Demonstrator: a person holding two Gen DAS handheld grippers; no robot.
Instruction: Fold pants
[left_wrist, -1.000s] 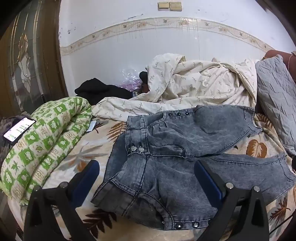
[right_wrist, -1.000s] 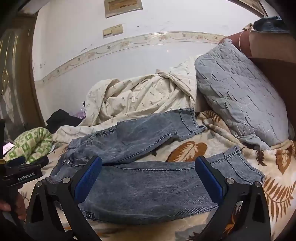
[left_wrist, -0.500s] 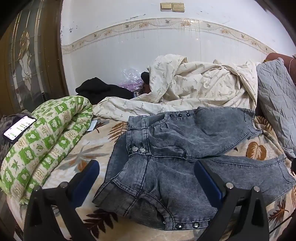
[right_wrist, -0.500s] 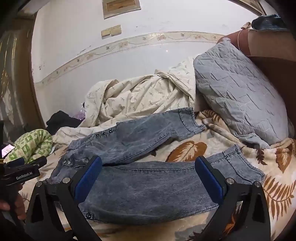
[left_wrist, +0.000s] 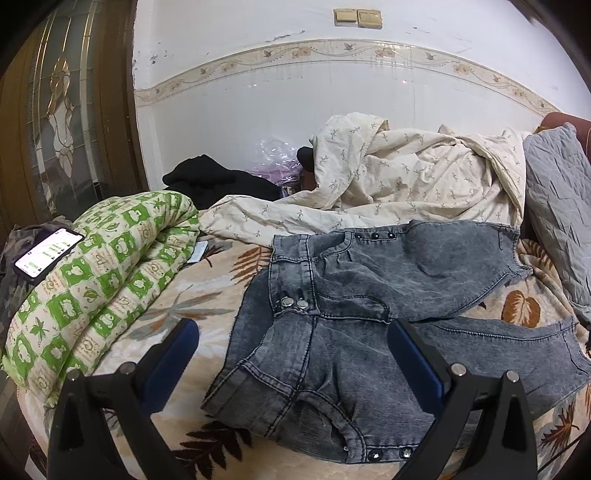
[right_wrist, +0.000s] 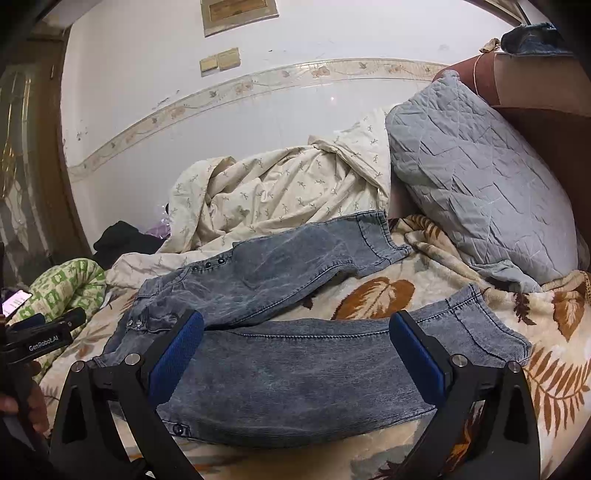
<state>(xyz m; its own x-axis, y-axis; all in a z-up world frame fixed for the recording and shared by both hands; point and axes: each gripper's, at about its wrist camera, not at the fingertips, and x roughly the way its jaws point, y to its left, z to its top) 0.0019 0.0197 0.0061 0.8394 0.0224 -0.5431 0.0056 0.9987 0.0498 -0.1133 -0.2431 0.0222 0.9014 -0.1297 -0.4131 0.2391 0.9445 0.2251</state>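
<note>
Both grippers (left_wrist: 293, 356) (right_wrist: 295, 345) wide apart, empty, above jeans (left_wrist: 369, 314), near hem hidden.

the pants (left_wrist: 369, 302) lie on the bedspread (left_wrist: 207, 295), the rolled quilt (left_wrist: 99, 273) to their left, the pillow (left_wrist: 557, 229) right, the crumpled sheet (left_wrist: 406, 177) behind.

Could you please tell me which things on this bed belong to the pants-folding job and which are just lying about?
Job: jeans, left gripper, right gripper.
Lying about: green quilt, phone, cream duvet, grey pillow, black clothes.
</note>
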